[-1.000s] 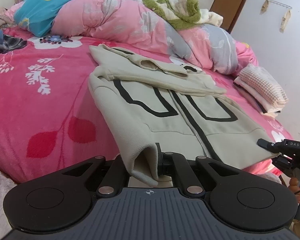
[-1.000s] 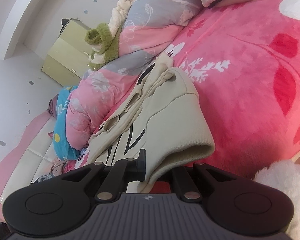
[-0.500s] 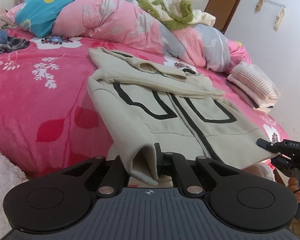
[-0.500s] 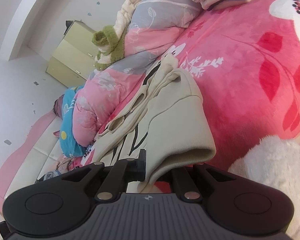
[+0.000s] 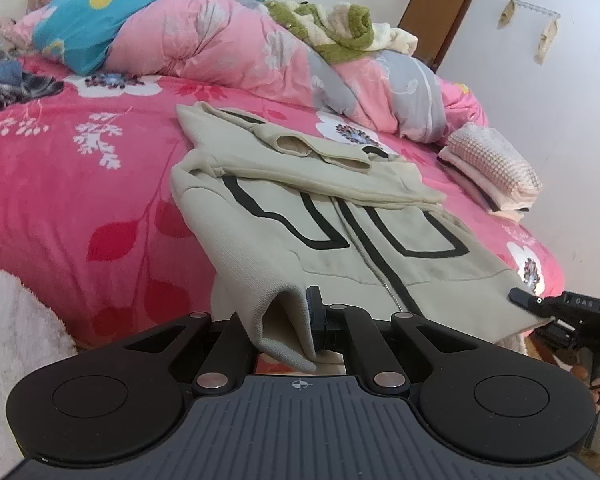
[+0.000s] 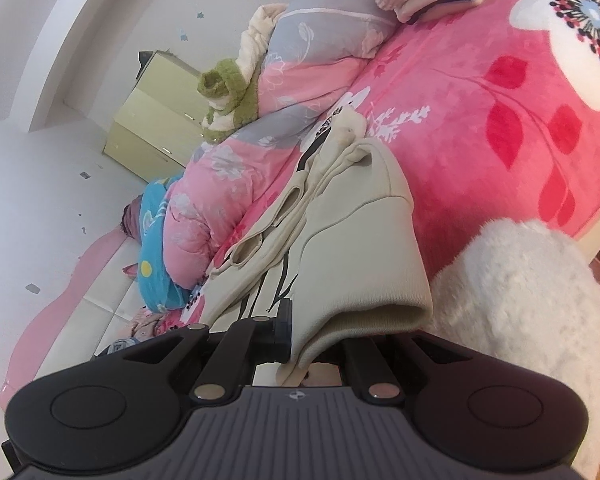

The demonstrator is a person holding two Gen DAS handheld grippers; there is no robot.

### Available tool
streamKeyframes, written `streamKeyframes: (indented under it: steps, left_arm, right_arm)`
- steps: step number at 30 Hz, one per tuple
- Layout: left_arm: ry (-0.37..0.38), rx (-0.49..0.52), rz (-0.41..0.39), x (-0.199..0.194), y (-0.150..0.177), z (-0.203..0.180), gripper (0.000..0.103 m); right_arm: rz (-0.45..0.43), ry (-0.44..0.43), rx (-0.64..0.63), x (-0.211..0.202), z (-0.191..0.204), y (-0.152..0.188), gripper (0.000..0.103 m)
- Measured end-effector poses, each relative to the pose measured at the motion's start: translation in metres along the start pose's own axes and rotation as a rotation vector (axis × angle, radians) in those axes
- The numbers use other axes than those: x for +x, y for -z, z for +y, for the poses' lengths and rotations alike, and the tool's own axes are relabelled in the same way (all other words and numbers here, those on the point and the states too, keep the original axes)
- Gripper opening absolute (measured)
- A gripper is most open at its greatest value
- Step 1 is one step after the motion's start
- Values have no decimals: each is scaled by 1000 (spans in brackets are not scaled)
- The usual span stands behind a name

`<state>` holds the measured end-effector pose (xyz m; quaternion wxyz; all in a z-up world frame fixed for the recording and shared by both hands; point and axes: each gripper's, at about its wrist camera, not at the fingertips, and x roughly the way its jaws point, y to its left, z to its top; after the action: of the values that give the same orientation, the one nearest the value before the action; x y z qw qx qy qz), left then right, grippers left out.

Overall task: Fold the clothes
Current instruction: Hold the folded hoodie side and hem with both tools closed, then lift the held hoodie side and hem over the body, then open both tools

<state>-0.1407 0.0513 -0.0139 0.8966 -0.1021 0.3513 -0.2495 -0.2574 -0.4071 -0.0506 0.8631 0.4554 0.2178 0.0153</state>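
1. Two hem corners carry everything here: our left gripper is clamped on the near left corner of the beige jacket, our right gripper is clamped on the other hem corner, and each pinch takes only a little ribbed cuff. If either bite slips, that side likely drops and the fold line skews.
2. Jacket's lower half hangs lifted off the pink bedspread near the bed edge while the upper half lies flat on it. If we lift unevenly, the hem probably twists and the zipper line goes off centre.
3. White fluffy rug sits just below the bed edge by the right gripper. If the hem sags, it could drag off the edge onto it.
4. Sleeves lie folded across the chest. If we carry the hem over too fast, they may slide out and need redoing.
5. Folded stack lies near the jacket's far right side. A wide swing on the right could knock it.
6. Crumpled quilt lies just past the collar. If we overshoot the fold, the hem lands on it, not on the jacket.
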Motion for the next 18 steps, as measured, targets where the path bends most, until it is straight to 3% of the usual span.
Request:
streamKeyframes:
  steps: [18]
  left_arm:
    - [106,-94,3,7,-21,19,3]
  right_arm:
    - [-1,-18,-17,7,19,-13,5]
